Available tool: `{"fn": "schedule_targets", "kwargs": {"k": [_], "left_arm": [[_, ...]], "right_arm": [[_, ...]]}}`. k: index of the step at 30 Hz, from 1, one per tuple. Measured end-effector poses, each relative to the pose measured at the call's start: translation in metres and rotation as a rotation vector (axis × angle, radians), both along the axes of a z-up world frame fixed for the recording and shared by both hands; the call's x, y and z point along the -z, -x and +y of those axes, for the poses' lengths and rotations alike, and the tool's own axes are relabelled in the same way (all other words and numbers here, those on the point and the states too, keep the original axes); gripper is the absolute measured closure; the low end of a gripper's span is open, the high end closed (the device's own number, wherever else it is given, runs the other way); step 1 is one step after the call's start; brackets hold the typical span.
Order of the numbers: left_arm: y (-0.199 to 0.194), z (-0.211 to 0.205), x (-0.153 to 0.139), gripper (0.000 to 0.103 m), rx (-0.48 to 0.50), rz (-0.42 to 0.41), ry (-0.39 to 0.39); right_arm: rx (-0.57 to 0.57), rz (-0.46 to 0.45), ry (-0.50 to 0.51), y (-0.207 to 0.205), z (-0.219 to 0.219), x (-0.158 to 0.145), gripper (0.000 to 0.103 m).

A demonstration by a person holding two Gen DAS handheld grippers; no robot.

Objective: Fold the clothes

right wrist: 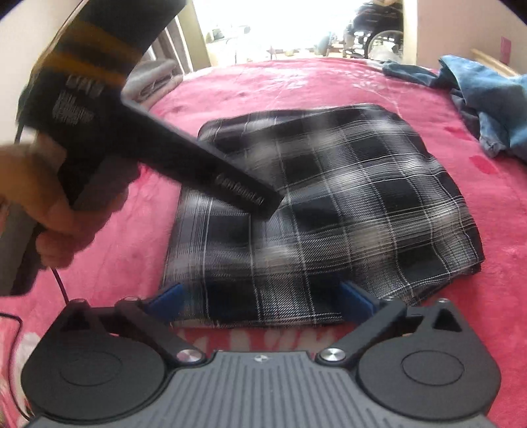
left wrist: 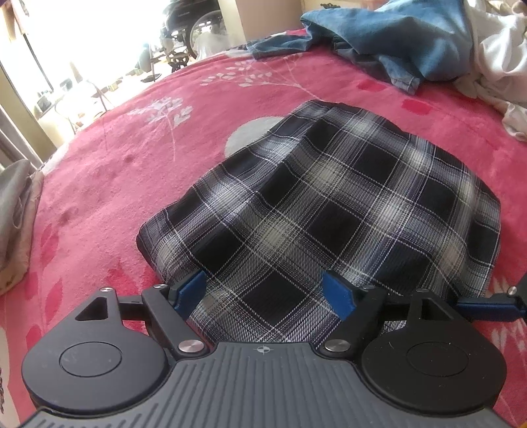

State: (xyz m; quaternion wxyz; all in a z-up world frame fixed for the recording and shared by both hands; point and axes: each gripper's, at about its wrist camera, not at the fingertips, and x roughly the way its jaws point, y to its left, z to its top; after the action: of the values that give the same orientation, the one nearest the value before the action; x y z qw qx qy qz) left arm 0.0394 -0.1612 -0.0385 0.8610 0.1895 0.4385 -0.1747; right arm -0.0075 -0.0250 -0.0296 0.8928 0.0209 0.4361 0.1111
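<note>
A black, grey and white plaid garment (left wrist: 329,210) lies folded into a rough rectangle on the pink bedspread (left wrist: 131,184); it also shows in the right wrist view (right wrist: 329,204). My left gripper (left wrist: 263,296) is open, its blue fingers spread over the garment's near edge, one finger tucked at the cloth's left side. My right gripper (right wrist: 260,301) is open too, its blue fingers at the garment's near edge. The left gripper's black body, held by a hand (right wrist: 42,214), shows in the right wrist view pressing down on the garment's left part.
A heap of blue denim clothes (left wrist: 395,42) and white cloth (left wrist: 494,66) lies at the bed's far right. Grey folded fabric (left wrist: 13,217) sits at the bed's left edge. A bright doorway with a wheelchair (left wrist: 194,23) lies beyond the bed.
</note>
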Motion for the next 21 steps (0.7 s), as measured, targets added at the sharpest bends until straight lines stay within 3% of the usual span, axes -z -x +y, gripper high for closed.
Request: {"fn": "schedule_targets", "kwargs": {"k": [5,8,11,15,17,21], "left_arm": [[0.0,0.036,-0.004,0.024,-0.021,0.093,0.132],[0.001,0.063,-0.006,0.019,-0.037,0.165,0.227],[0.002,0.09,-0.007,0.019,-0.053,0.238,0.322],[0.003,0.127,-0.01,0.019,-0.074,0.335,0.448],[0.006,0.128,-0.001,0.022,-0.073,0.396,0.494],[0.011,0.113,0.017,0.024,-0.004,0.506,0.547]], "right_arm": [[0.036,-0.034,-0.047,0.008,-0.016,-0.012,0.001],[0.101,-0.093,-0.114,0.013,-0.051,-0.03,0.001],[0.232,-0.137,-0.232,0.01,-0.105,-0.045,0.001],[0.374,-0.124,-0.455,-0.011,-0.168,-0.043,0.001],[0.369,-0.1,-0.57,-0.031,-0.188,-0.034,0.001],[0.363,-0.05,-0.649,-0.071,-0.208,-0.014,0.001]]}}
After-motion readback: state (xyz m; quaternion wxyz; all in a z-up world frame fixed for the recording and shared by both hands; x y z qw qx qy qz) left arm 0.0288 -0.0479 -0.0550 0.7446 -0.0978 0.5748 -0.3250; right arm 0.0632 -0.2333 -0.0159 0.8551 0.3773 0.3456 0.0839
